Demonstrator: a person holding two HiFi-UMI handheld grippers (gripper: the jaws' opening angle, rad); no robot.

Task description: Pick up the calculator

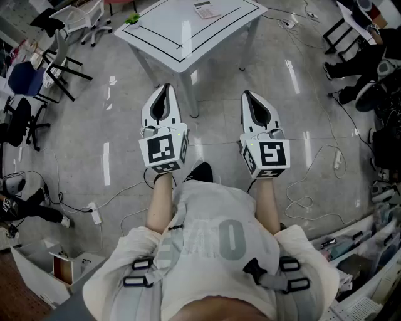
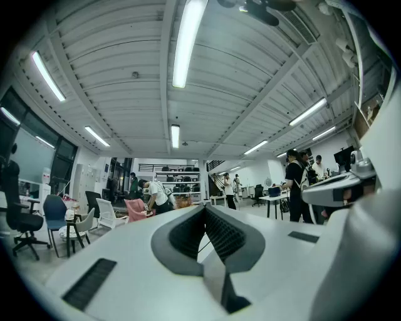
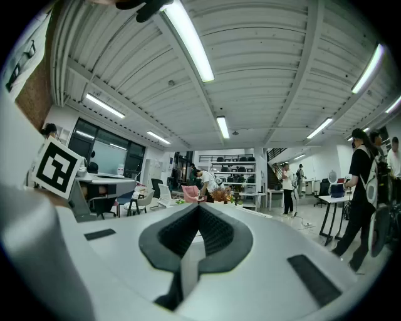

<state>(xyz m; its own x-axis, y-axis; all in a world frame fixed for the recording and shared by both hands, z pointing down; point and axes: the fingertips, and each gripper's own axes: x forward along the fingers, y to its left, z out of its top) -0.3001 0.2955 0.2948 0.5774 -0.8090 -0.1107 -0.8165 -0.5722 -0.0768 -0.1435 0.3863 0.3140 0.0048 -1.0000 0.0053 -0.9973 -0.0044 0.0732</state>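
The calculator [image 1: 205,9] lies flat on the far part of the white table [image 1: 160,34], inside the black line that runs round the tabletop. It is well apart from both grippers, straight ahead of the person and about midway between the lines along which the two point.

The person stands short of the table's near corner and holds both grippers out level over the grey floor [image 1: 119,125], side by side. The left gripper [image 1: 165,87] has its jaws pressed together with nothing between them; in the left gripper view [image 2: 203,207] the dark ribbed pads meet at a point. The right gripper [image 1: 246,94] is the same: in the right gripper view [image 3: 199,206] its jaws are closed tight on nothing. Neither touches the table.

One small potted plant [image 1: 133,19] stands at the table's left corner, green leaves in a little pot, well apart from the calculator. An open white box [image 1: 34,273] sits on the floor at the person's left; something brownish stands in it, but I cannot tell what.

By count: one calculator, one table, one plant, two grippers. Several office chairs [image 1: 62,59] stand off to the left, and cables [image 1: 313,157] trail over the floor to the right. The gripper views show several people farther back in the room.
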